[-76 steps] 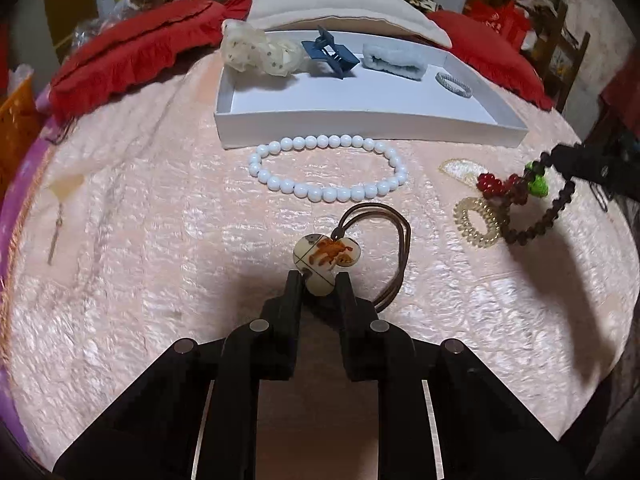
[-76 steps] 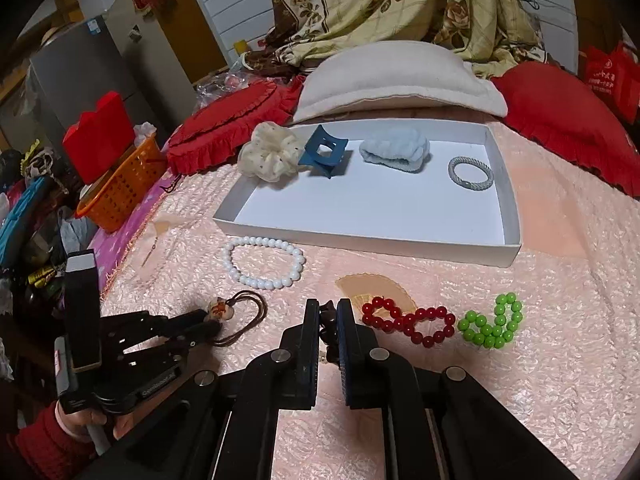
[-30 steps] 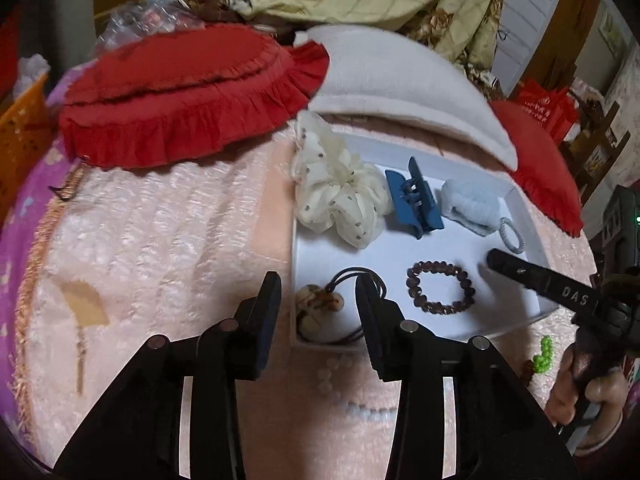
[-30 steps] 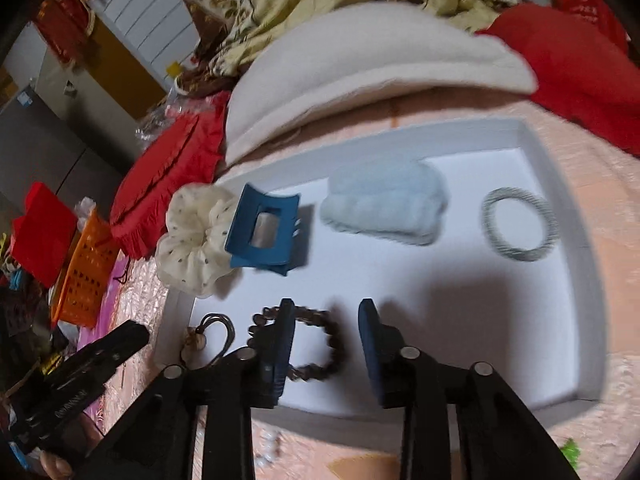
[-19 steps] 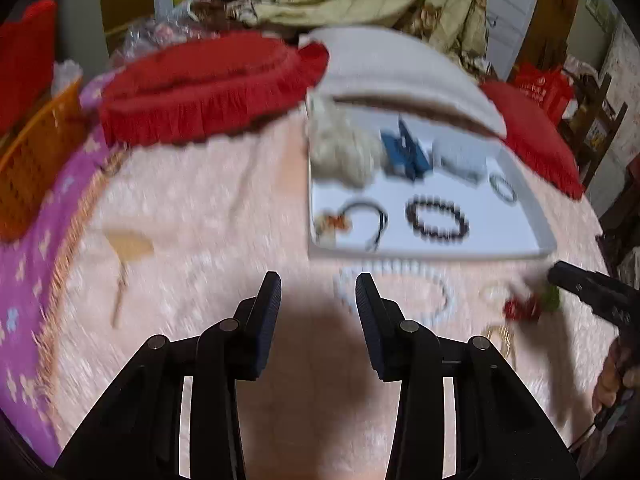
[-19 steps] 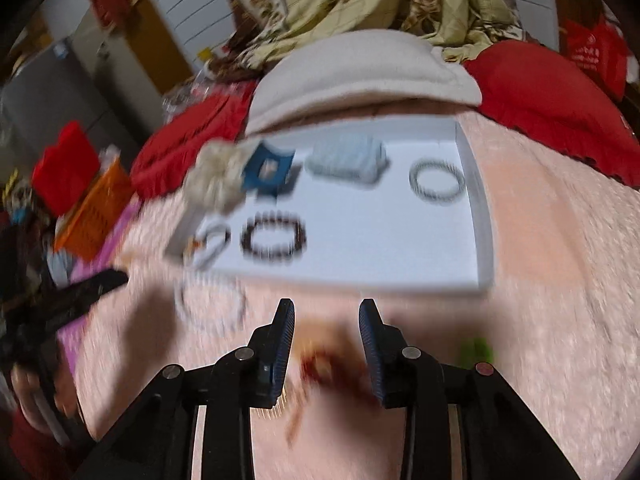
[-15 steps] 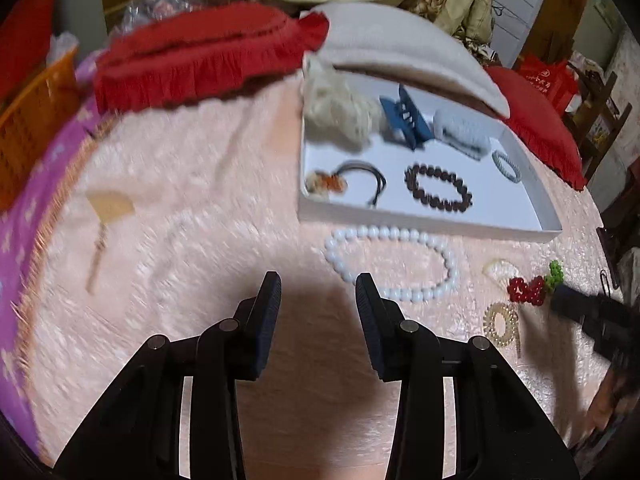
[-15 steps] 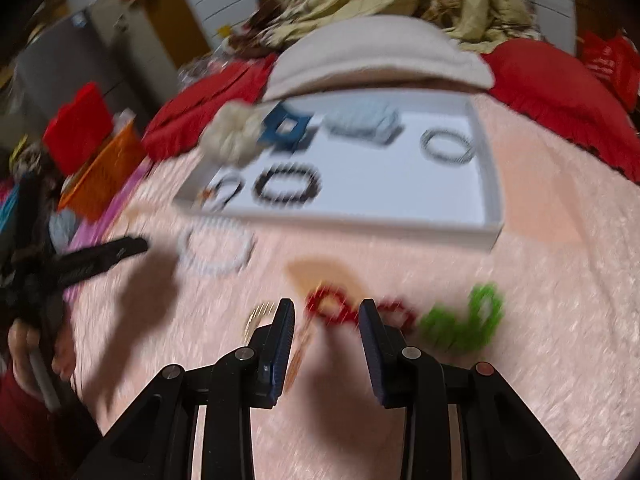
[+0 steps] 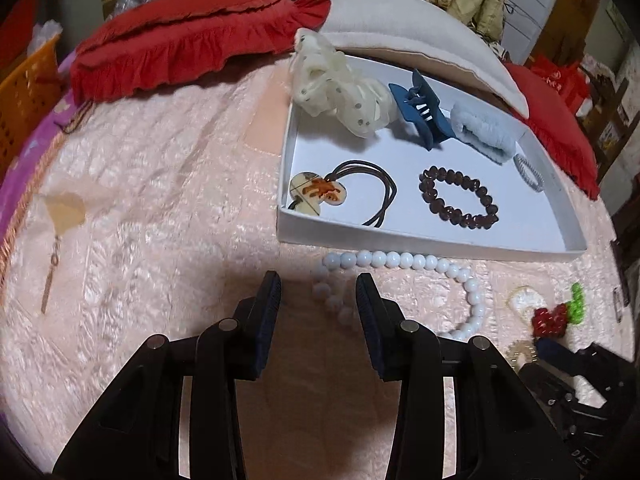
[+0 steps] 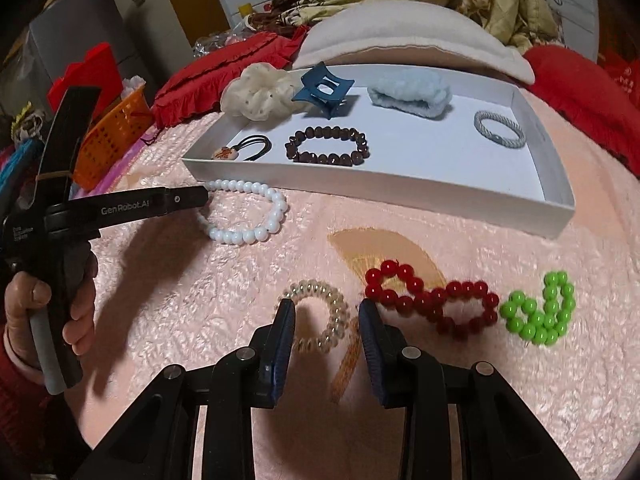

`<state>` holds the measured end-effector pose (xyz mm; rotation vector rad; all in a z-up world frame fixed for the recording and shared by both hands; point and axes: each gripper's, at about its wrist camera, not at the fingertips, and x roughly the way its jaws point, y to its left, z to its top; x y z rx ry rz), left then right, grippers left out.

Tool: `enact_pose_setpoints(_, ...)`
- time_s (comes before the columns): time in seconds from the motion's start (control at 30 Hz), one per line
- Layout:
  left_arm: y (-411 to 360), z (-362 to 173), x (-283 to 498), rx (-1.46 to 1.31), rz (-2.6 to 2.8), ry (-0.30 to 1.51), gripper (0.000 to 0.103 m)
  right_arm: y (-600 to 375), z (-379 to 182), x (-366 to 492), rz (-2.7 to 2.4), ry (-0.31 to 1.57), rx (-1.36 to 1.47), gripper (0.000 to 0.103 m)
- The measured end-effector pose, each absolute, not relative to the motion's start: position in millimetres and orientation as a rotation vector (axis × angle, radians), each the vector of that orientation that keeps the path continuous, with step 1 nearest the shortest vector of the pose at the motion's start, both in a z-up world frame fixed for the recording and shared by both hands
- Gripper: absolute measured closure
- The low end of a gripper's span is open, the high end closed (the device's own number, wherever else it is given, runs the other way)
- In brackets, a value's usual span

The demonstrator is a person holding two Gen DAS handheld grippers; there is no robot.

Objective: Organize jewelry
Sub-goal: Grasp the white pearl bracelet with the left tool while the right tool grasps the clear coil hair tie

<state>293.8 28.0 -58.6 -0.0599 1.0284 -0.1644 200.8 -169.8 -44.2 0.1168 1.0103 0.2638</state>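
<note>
The white tray (image 9: 424, 246) (image 10: 360, 184) holds a pendant necklace (image 9: 320, 194) (image 10: 228, 153), a dark bead bracelet (image 9: 458, 196) (image 10: 326, 146), a cream scrunchie (image 9: 340, 80), a blue claw clip (image 9: 420, 108), a pale blue fluffy band (image 9: 484, 130) and a grey hair tie (image 10: 500, 128). My left gripper (image 9: 318, 288) is open, its jaws around the near end of the white bead bracelet (image 9: 400, 260) (image 10: 244, 216). My right gripper (image 10: 326, 312) is open around the clear spiral hair tie (image 10: 320, 314). Red beads (image 10: 432, 296) and green beads (image 10: 540, 312) lie to its right.
Red cushions (image 9: 192, 36) and a white pillow (image 10: 404, 40) lie behind the tray. An orange basket (image 10: 108, 136) stands at the left bed edge. The pink quilted bedspread (image 9: 140, 220) carries a fan-shaped embroidery (image 9: 64, 212).
Both grippers let go of the pendant necklace and dark bracelet in the tray, pulled back, and lowered over the white beads and the spiral hair tie.
</note>
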Motion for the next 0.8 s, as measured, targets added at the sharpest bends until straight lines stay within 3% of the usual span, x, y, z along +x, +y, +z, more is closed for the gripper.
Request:
enact_pose_setpoints(0.1, 16.8, -62.4, 288.4, 0.031, -0.140, 0.981, 0.065, -161.1, -45.0, 200.5, 0.230, 0.993, 0.043, 0.076)
enact_pose_setpoints(0.2, 5.3, -63.1, 282.2, 0.077, -0.159, 0.971, 0.095, -153.4, -46.2, 196.8, 0.202, 0.978, -0.021, 0.087)
enact_pose_setpoints(0.23, 1.8, -62.3, 281.0, 0.089, -0.163, 0.984, 0.095, -151.6, -46.2, 195.1, 0.210, 0.978, -0.020, 0.093)
enact_pose_setpoints(0.4, -4.6, -54.9, 264.8, 0.101, -0.230, 1.002, 0.095, -148.7, -44.6, 187.9, 0.253, 0.986, 0.014, 0.094)
enact_pose_setpoints(0.8, -14.4, 37.3, 237.0, 0.069, -0.351, 0.883, 0.095, -191.5, 11.7, 185.0, 0.228, 0.888, 0.163, 0.094)
